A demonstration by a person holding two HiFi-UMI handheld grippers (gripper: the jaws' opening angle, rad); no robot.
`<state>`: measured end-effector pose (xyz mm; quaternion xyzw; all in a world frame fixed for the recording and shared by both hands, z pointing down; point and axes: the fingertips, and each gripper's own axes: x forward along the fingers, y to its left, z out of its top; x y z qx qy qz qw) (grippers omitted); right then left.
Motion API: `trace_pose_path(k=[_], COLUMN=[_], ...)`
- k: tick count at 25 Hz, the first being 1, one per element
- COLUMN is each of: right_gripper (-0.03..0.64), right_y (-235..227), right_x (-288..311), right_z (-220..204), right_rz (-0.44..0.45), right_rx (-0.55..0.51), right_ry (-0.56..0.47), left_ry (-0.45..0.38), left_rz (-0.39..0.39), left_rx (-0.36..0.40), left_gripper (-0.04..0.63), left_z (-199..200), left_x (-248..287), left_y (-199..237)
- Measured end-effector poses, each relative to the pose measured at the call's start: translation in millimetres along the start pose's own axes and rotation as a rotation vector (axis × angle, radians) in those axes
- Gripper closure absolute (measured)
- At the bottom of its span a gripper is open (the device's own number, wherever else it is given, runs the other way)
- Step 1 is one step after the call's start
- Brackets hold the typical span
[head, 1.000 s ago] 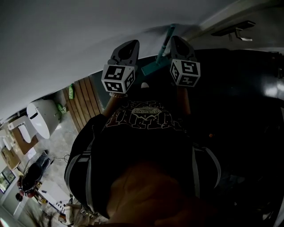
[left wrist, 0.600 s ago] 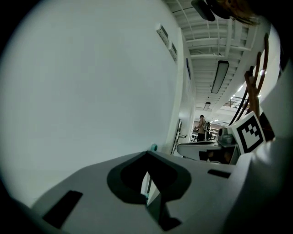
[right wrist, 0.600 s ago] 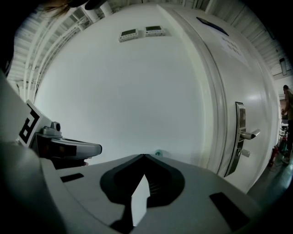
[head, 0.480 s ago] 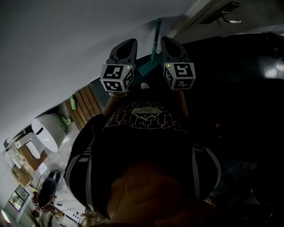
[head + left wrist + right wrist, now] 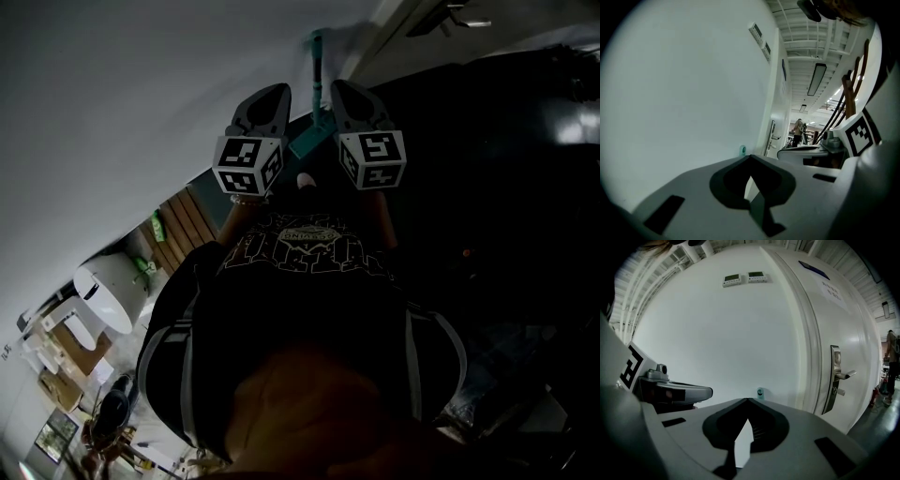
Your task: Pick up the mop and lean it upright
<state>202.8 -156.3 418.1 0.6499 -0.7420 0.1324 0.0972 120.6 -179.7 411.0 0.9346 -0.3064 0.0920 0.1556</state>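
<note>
From the head view we see the teal long-handled mop (image 5: 317,66) standing upright against the plain white wall (image 5: 141,94), its flat teal head down between the two grippers, close beside the white door frame. Whether either gripper touches it we cannot tell from there. Only the gripper views settle the fingers. The left gripper (image 5: 750,158) has its grey jaws drawn together, tips meeting, with nothing but bare wall showing through the small notch behind them. The right gripper (image 5: 746,400) is closed the same way and empty. In each of those views a small teal end of the mop's handle peeps just above the jaw tips, against the wall and beyond them, not between them. The right gripper view alone shows the white door with its metal lever handle (image 5: 841,376) and two small wall-mounted panels (image 5: 743,278) high up. The left gripper view alone looks along the wall to a lit room beyond, with a long ceiling lamp (image 5: 816,79) and a distant standing person (image 5: 799,131). Looking down in the head view, both forearms reach forward from the black printed shirt (image 5: 300,281), side by side and nearly parallel, the square-marker cubes turned up towards us.
</note>
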Motion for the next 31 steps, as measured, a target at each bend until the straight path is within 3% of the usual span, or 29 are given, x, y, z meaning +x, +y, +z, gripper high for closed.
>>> trace_pose_path(k=[31], right_gripper=[0.598], right_y=[9.2], right_x=[-28.9], right_z=[-11.7], right_rz=[0.028], right_rx=[-0.012], right_ry=[0.022], left_ry=[-0.004], left_rz=[-0.01], left_rx=[0.008], left_gripper=[0.551], left_z=[-6.3], left_x=[-21.1], left_y=[-29.8])
